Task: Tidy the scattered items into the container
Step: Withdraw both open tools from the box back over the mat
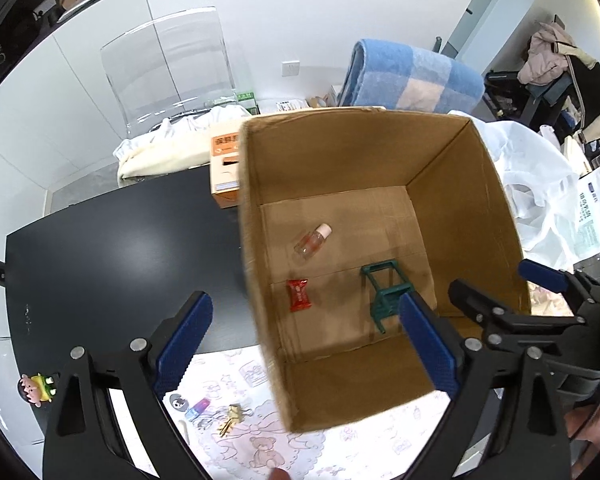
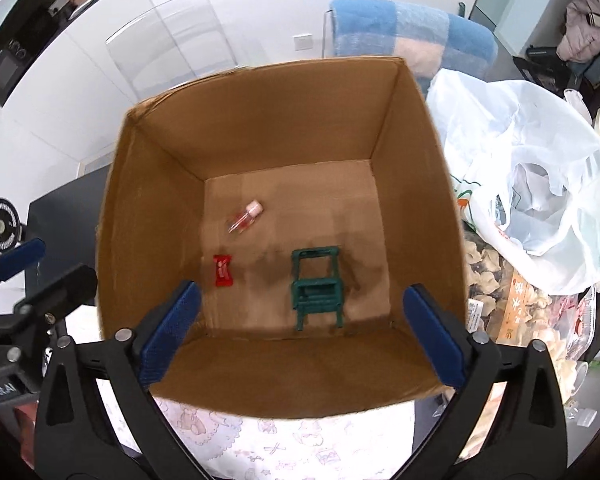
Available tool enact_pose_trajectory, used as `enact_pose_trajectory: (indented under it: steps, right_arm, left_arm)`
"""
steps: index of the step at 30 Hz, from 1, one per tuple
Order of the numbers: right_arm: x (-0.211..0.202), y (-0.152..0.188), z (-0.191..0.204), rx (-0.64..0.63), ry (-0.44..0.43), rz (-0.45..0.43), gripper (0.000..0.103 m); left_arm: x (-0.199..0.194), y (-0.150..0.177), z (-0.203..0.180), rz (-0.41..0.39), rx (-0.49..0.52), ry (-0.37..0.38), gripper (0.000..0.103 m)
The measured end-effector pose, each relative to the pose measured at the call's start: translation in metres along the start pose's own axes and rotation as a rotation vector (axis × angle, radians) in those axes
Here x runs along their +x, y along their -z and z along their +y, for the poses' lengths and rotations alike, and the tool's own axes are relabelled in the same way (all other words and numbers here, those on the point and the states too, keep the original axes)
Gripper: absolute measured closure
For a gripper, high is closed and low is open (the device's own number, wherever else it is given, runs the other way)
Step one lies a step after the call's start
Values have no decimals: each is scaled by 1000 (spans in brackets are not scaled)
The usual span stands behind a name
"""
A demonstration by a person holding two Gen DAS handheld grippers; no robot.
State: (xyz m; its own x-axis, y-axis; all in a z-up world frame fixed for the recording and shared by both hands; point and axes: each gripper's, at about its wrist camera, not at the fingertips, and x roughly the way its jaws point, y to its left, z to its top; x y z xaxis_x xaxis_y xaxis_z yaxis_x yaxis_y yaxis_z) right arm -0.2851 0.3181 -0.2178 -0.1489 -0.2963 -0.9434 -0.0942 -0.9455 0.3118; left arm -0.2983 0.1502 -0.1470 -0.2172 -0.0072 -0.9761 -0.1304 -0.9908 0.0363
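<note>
An open cardboard box (image 1: 452, 184) (image 2: 420, 168) stands on a patterned cloth. On its floor lie a small green toy chair (image 1: 384, 292) (image 2: 318, 286), a red candy wrapper (image 1: 299, 295) (image 2: 223, 271) and a small clear bottle with a pink cap (image 1: 313, 241) (image 2: 246, 217). My left gripper (image 1: 306, 348) hangs open above the box's near left corner, nothing between its fingers. My right gripper (image 2: 302, 336) is open over the box's near wall, also holding nothing. On the cloth left of the box lie keys (image 1: 232, 420), a small blue-pink item (image 1: 198, 408) and a round badge (image 1: 178, 402).
A black table (image 1: 120, 248) stretches left of the box, with an orange carton (image 1: 225, 168) behind it. White plastic bags (image 2: 532, 168) and packaged snacks (image 2: 512, 300) crowd the right side. A small cartoon figure (image 1: 38, 388) sits at the table's near left edge. A clear chair (image 1: 172, 64) stands behind.
</note>
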Motion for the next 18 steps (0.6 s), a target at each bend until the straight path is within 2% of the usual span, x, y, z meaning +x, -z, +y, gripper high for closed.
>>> enact_pose_trajectory:
  steps: [10, 18]
  right_arm:
    - [-30, 21, 55, -44, -17, -27, 0]
    - [-43, 58, 101, -73, -32, -36, 0]
  left_arm:
    - [-35, 37, 63, -20, -64, 4, 9]
    - [-61, 83, 116, -49, -107, 8, 9]
